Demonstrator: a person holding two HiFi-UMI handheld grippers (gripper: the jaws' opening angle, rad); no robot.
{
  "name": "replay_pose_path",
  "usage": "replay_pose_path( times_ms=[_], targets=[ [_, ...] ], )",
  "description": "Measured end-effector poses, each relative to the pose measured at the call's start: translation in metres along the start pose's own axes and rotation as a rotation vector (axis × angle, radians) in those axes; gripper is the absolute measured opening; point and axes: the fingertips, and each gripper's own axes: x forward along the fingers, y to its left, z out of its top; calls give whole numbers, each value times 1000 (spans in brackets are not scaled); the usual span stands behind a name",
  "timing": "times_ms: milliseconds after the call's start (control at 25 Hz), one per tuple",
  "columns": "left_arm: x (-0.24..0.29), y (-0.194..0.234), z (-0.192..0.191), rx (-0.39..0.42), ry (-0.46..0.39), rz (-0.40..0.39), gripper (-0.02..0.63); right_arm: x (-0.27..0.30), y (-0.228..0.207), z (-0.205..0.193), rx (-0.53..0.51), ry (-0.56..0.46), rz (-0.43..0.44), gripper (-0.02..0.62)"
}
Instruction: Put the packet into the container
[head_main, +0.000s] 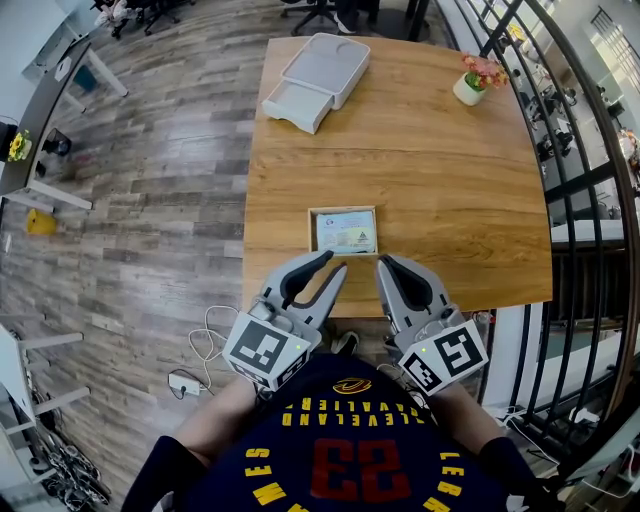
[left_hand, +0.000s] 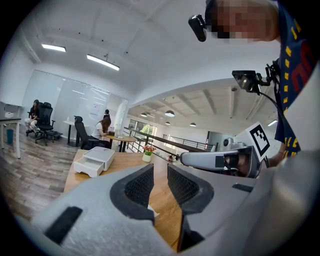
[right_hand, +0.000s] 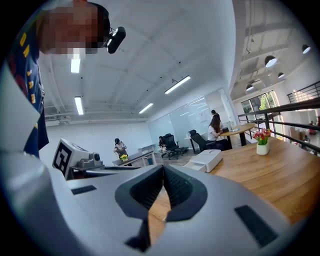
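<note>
A pale blue and white packet (head_main: 346, 232) lies flat inside a shallow square wooden container (head_main: 343, 210) near the front edge of the table. My left gripper (head_main: 335, 266) hovers just in front of the container's left corner, jaws shut and empty. My right gripper (head_main: 383, 263) is level with it at the container's right corner, also shut with nothing held. In the left gripper view the pads (left_hand: 137, 186) stand almost together. In the right gripper view the pads (right_hand: 150, 189) meet at the tips. Both gripper views look out over the table; the packet is hidden there.
The wooden table (head_main: 450, 190) carries a white drawer box (head_main: 315, 78) at its far left and a small flower pot (head_main: 472, 83) at its far right. A black railing (head_main: 575, 150) runs along the right side. People sit at desks in the background (left_hand: 102, 127).
</note>
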Motion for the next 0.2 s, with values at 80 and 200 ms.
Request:
replay_pose_path(
  times_ms=[80, 200],
  targets=[
    [1, 1, -1, 0, 1, 1, 89, 1, -1, -1, 2, 2, 0, 13],
    [3, 1, -2, -2, 2, 0, 89, 1, -1, -2, 3, 4, 1, 14]
  ],
)
